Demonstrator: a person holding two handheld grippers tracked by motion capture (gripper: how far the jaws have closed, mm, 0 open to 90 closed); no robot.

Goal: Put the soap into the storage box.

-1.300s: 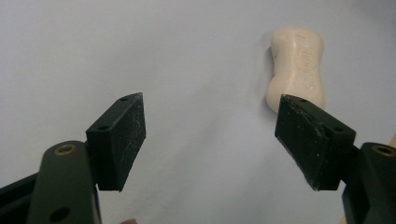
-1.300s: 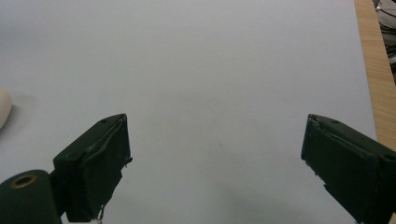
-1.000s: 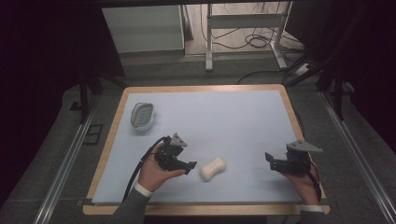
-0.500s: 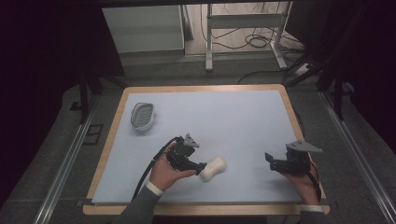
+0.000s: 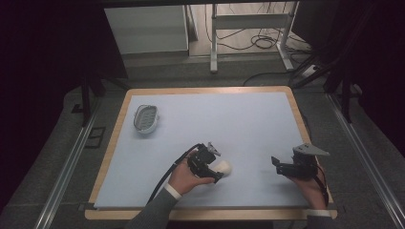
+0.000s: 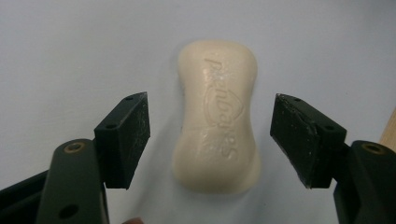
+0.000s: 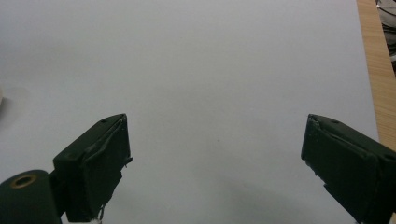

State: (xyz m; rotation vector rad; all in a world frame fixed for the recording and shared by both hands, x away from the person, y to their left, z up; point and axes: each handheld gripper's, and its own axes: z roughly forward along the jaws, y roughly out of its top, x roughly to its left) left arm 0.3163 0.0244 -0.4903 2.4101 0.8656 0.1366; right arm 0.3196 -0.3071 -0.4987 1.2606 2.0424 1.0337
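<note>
High view: a wooden-rimmed desk (image 5: 111,151) topped with a pale blue mat, seen from the person's side. The left gripper (image 5: 216,168), black and held in the person's left hand (image 5: 186,177), sits near the front edge of the desk, left of centre, with its cable trailing back toward the front-left corner. A cream-coloured, waisted bar of soap (image 5: 223,167) lies flat on the mat directly at this gripper's tips. A white oval soap dish with a ridged inner tray (image 5: 145,118) rests toward the rear-left corner, well apart from the soap. The right gripper (image 5: 277,164), black with a grey three-cornered plate on top, is held by the right hand (image 5: 305,183) near the front-right corner, pointing toward the desk's centre.

Left gripper view: the jaws stand spread wide, one on each side of the bar of soap (image 6: 217,116), with a clear gap to either flank; embossed lettering runs along the bar's upper face.

Right gripper view: the jaws are likewise released and spread wide over bare mat, grasping nothing; the wooden rim (image 7: 372,60) runs along the view's right side.
</note>
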